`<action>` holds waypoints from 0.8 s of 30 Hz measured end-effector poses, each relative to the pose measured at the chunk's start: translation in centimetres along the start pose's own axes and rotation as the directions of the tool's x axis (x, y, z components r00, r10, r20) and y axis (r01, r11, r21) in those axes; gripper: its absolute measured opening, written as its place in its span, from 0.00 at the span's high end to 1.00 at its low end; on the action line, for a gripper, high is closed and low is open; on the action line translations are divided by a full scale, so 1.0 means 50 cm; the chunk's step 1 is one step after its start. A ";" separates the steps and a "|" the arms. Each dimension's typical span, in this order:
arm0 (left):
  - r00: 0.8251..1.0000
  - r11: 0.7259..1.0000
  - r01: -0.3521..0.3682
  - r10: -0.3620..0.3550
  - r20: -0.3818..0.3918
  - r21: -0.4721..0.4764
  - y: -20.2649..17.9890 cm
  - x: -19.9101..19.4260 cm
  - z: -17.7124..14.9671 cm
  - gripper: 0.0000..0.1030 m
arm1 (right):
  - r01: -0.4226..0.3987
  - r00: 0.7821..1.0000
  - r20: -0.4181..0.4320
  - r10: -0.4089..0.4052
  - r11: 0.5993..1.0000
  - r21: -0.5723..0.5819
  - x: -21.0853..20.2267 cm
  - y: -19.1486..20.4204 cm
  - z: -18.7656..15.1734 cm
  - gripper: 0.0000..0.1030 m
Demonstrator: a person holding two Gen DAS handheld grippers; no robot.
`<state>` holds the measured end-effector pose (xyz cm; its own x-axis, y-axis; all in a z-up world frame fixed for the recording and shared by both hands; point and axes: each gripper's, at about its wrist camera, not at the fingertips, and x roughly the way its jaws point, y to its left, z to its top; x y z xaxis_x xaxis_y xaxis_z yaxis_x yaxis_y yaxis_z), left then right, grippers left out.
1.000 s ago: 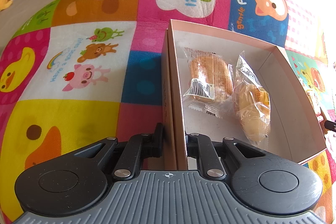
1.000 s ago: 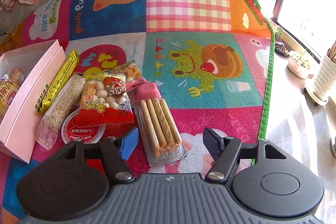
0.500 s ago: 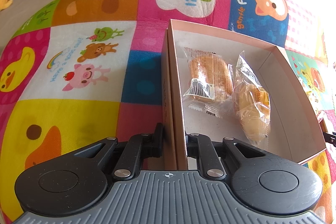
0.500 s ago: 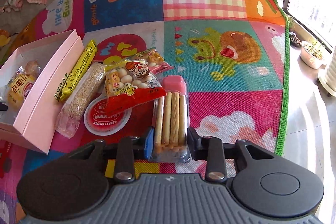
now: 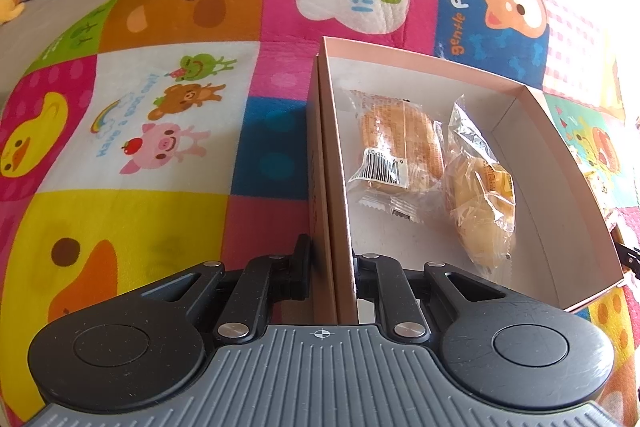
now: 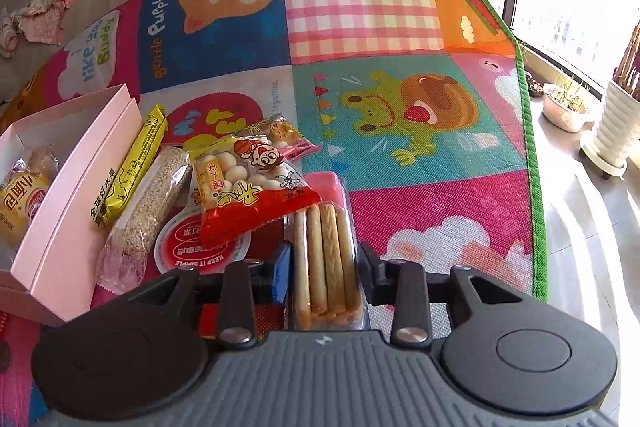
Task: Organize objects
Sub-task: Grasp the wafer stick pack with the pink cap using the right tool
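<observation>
The clear plastic tray of long biscuit sticks with a pink dip compartment [image 6: 326, 251] sits between your right gripper's [image 6: 325, 277] jaws, clamped on both long sides, its near end running under the gripper body. Just ahead and left of those jaws the red bag of white ball snacks [image 6: 248, 191] overlaps the tray's far left corner; left of it lie the sesame bar in clear wrap [image 6: 146, 203] and the yellow stick packet [image 6: 134, 167], which rests against the pale pink cardboard box [image 6: 76, 203]. Your left gripper [image 5: 331, 269] is closed on that box's near side wall, one jaw outside, one inside; beyond the inner jaw lie the wrapped orange cake with barcode [image 5: 396, 147] and the wrapped yellow bun [image 5: 480, 199]. Risk, as a judgement: lifting the tray may drag the red bag along or flip it, since the bag rests on the tray. The thin plastic may also buckle under the squeeze and spill sticks. The box wall could bend or tear if you pull hard on it. Whether the tray has left the patchwork cartoon play mat [image 6: 400, 107] cannot be told. Under the red bag a round red-and-white label [image 6: 196, 251] is mostly hidden, and the small packet beyond the bag [image 6: 286, 139] is hard to read.
</observation>
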<state>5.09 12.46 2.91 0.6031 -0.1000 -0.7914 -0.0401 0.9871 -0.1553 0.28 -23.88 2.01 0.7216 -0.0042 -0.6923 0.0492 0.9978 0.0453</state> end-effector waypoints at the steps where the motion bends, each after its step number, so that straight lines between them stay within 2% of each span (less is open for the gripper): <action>1: 1.000 1.000 -0.003 0.003 0.002 0.005 -0.001 0.000 -0.001 0.86 | -0.005 1.000 0.000 0.005 1.000 0.010 -0.008 -0.002 -0.006 0.68; 6: 0.999 0.998 -0.025 0.024 0.022 0.063 -0.014 -0.001 -0.004 0.86 | -0.023 1.000 0.008 0.023 0.999 0.025 -0.060 -0.004 -0.055 0.68; 11: 0.999 0.999 -0.027 0.026 0.019 0.047 -0.012 0.001 -0.002 0.86 | -0.019 0.999 0.050 0.023 0.997 -0.075 -0.087 0.028 -0.094 0.65; 15: 0.999 0.999 -0.032 0.031 0.022 0.042 -0.014 0.001 -0.004 0.86 | -0.045 0.998 0.041 0.045 0.999 -0.020 -0.076 0.016 -0.081 0.53; 17: 0.999 0.999 -0.031 0.030 0.019 0.041 -0.014 0.001 -0.003 0.86 | -0.050 0.998 0.032 0.050 0.999 -0.013 -0.068 0.015 -0.068 0.44; 24: 0.999 0.999 -0.032 0.031 0.016 0.044 -0.014 0.000 -0.002 0.86 | -0.012 0.999 0.029 0.014 0.998 -0.058 -0.013 0.029 -0.026 0.44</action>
<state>5.04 11.73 2.94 0.6139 -0.0673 -0.7865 -0.0245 0.9943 -0.1041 -1.01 -22.34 1.58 0.7416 0.0079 -0.6708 0.0002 0.9999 0.0119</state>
